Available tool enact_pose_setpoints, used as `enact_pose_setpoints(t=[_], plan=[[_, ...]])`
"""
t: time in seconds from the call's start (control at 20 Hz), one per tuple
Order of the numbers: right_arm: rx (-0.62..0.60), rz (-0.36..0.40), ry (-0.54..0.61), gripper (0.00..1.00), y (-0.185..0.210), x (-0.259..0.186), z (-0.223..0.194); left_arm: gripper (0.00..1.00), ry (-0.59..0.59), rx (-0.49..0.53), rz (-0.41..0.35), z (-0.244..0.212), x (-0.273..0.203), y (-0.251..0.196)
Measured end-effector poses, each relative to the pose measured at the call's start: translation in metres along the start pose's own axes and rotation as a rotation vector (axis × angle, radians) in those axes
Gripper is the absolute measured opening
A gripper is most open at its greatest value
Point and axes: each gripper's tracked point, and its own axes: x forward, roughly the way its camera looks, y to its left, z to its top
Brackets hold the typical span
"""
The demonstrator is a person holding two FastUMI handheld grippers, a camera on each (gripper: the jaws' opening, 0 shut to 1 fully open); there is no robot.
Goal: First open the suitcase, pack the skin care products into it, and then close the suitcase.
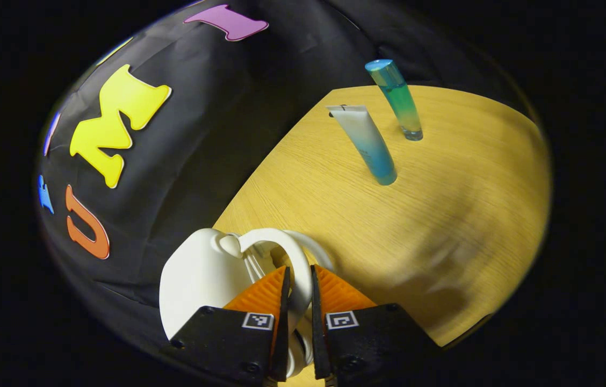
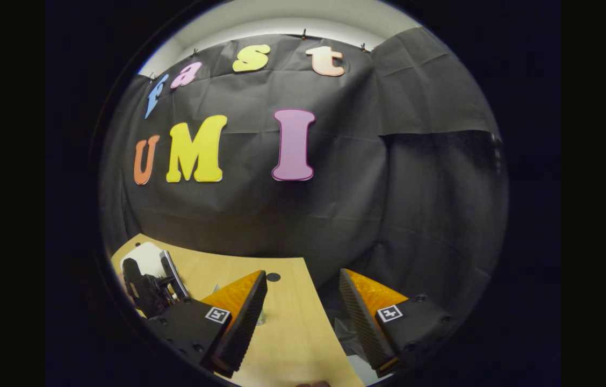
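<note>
Skin care products, two, both standing upright on the wooden table [image 1: 335,204] in the left gripper view. One squeeze tube [image 1: 366,142], flat crimped end up, white fading to blue toward the cap it stands on. One slim clear bottle [image 1: 398,98], teal cap on top, blue-green liquid paling to clear at the base. They stand near each other, not touching, toward the table's far edge.

Suitcase [image 1: 201,277], one, white, smooth hard shell with rounded corners, at the table's near corner against the black cloth wall. Its curved white handle [image 1: 292,258] arches up from the shell. Lower part cut off behind the fingers; whether the lid is open cannot be told.

Left gripper [image 1: 298,277]: jaws nearly closed, the handle running between the ribbed pads, both pressing on it.

Right gripper [image 2: 303,293]: jaws wide apart, nothing between them, above the table's edge. In the right gripper view the left gripper and suitcase appear small and dark at lower left, detail hard to make out.

Table: one, light wood grain, matte.
</note>
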Motion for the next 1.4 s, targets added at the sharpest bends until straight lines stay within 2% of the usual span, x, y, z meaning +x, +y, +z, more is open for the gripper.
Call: enact_pose_setpoints(t=[0.1, 0.15, 0.25, 0.4, 0.5, 0.7, 0.85, 0.95, 1.1, 1.25, 1.4], plan=[[-0.011, 0.008, -0.014, 0.80, 0.007, -0.004, 0.005, 0.16, -0.043, -0.050, 0.021, 0.013, -0.011, 0.013], [-0.015, 0.014, -0.022, 0.80, 0.011, -0.006, 0.009, 0.10, -0.052, -0.101, 0.024, 0.014, -0.017, 0.018], [-0.017, 0.030, -0.034, 0.80, 0.022, -0.008, 0.014, 0.07, -0.112, -0.210, 0.020, 0.022, -0.036, 0.034], [-0.018, 0.062, -0.048, 0.80, 0.044, -0.009, 0.022, 0.04, -0.234, -0.304, 0.081, 0.037, -0.068, 0.091], [-0.012, 0.092, -0.059, 0.81, 0.063, -0.010, 0.029, 0.04, -0.285, -0.409, 0.108, 0.038, -0.089, 0.130], [-0.024, 0.149, -0.086, 0.81, 0.104, -0.013, 0.043, 0.04, -0.353, -0.579, 0.185, 0.012, -0.124, 0.220], [-0.030, 0.178, -0.107, 0.81, 0.129, -0.021, 0.055, 0.03, -0.380, -0.657, 0.243, -0.027, -0.140, 0.278], [-0.040, 0.200, -0.114, 0.81, 0.146, -0.026, 0.058, 0.04, -0.357, -0.670, 0.313, -0.065, -0.142, 0.315], [-0.060, 0.215, -0.113, 0.81, 0.165, -0.031, 0.059, 0.04, -0.330, -0.735, 0.356, -0.125, -0.134, 0.354], [-0.077, 0.214, -0.105, 0.81, 0.181, -0.035, 0.060, 0.04, -0.301, -0.829, 0.384, -0.187, -0.123, 0.370], [-0.112, 0.213, -0.085, 0.80, 0.196, -0.037, 0.055, 0.04, -0.221, -0.938, 0.385, -0.262, -0.089, 0.377]])
